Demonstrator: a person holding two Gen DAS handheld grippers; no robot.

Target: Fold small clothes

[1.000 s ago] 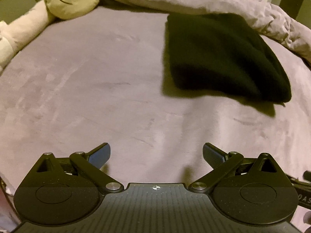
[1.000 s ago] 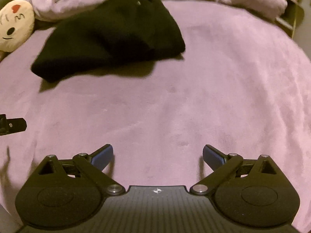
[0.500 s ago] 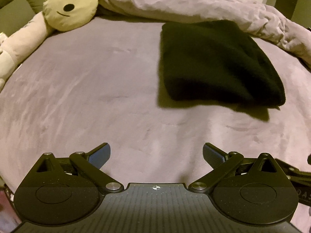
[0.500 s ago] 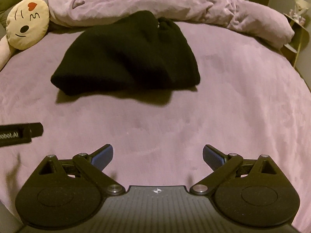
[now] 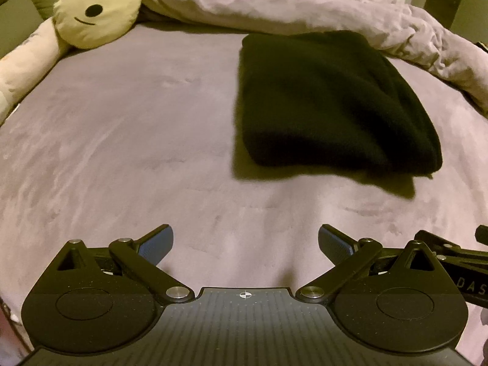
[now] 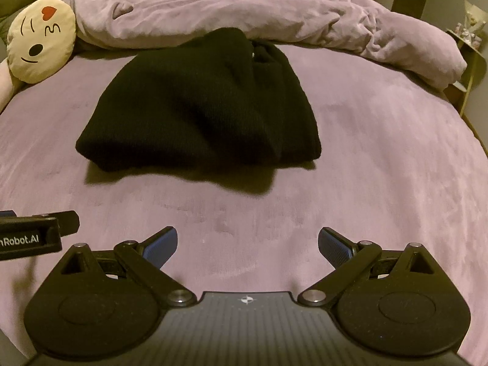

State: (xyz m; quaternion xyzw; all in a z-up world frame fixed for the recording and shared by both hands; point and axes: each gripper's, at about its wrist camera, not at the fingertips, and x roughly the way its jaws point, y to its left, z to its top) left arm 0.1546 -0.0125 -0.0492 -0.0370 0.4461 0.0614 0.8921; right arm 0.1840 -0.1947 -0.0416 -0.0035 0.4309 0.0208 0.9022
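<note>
A black knitted garment (image 5: 329, 103) lies folded into a thick rectangular bundle on the purple bed cover (image 5: 122, 152); it also shows in the right wrist view (image 6: 201, 113). My left gripper (image 5: 245, 241) is open and empty, held above the cover well short of the garment's near edge. My right gripper (image 6: 247, 241) is open and empty, also short of the garment. Each gripper's body shows at the edge of the other's view.
A crumpled purple duvet (image 6: 274, 15) lies along the back, touching the garment's far edge. A yellow plush face pillow (image 5: 97, 6) sits at the back left; it also shows in the right wrist view (image 6: 41, 42). A small shelf (image 6: 469, 55) stands at the right.
Both grippers have pulled back and tilted up, so the garment and the duvet sit lower and fuller in both views. Both stay open and empty. The garment has not moved.
</note>
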